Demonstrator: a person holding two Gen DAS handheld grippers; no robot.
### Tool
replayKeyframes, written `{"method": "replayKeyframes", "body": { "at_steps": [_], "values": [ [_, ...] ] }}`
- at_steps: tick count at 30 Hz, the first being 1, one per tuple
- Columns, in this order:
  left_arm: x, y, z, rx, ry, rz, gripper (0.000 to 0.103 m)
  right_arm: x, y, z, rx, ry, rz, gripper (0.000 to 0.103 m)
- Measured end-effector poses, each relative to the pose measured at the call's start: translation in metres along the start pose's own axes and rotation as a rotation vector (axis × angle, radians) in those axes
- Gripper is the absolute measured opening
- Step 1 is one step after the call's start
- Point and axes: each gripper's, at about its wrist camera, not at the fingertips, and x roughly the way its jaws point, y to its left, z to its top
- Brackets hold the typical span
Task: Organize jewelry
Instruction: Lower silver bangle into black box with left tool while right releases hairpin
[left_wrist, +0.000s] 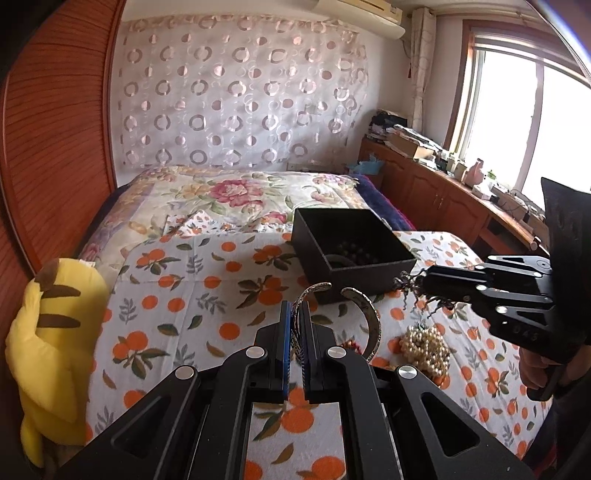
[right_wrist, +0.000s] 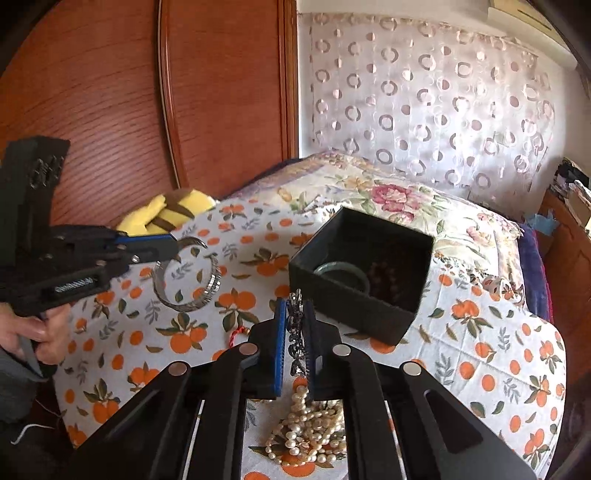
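My left gripper (left_wrist: 295, 314) is shut on a silver open cuff bracelet (left_wrist: 371, 325) and holds it above the orange-print cloth; it also shows in the right wrist view (right_wrist: 192, 280). My right gripper (right_wrist: 295, 314) is shut on a dark metal chain piece (right_wrist: 295, 332), seen too in the left wrist view (left_wrist: 410, 286), close to the near edge of the open black box (left_wrist: 354, 251). The box (right_wrist: 351, 306) holds a green bangle (right_wrist: 341, 269) and dark beads (right_wrist: 388, 277). A heap of pearl necklaces (right_wrist: 310, 424) lies under my right gripper.
A yellow striped plush toy (left_wrist: 51, 332) lies at the bed's left edge by the wooden headboard (left_wrist: 55, 147). A red cord (right_wrist: 236, 334) lies on the cloth. A floral quilt (left_wrist: 240, 195) covers the far bed. Cluttered wooden cabinets (left_wrist: 443, 192) stand under the window.
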Motion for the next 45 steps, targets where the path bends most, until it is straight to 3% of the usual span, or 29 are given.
{"method": "replayKeyframes", "body": {
  "at_steps": [13, 29, 36, 45],
  "values": [
    [0.054, -0.031, 0.044, 0.047, 0.017, -0.039, 0.004, -0.034, -0.037, 0.039, 0.008, -0.109, 0.0, 0.01],
    [0.128, -0.04, 0.078, 0.046, 0.084, -0.038, 0.005, 0.008, -0.086, 0.069, 0.049, -0.133, 0.069, 0.01],
    [0.131, -0.038, 0.08, 0.045, 0.079, -0.038, 0.002, 0.028, -0.094, 0.071, 0.062, -0.117, 0.092, 0.01],
    [0.101, -0.023, 0.078, 0.033, 0.028, -0.009, 0.003, 0.05, -0.088, 0.073, 0.026, -0.106, 0.088, 0.01]
  ]
}}
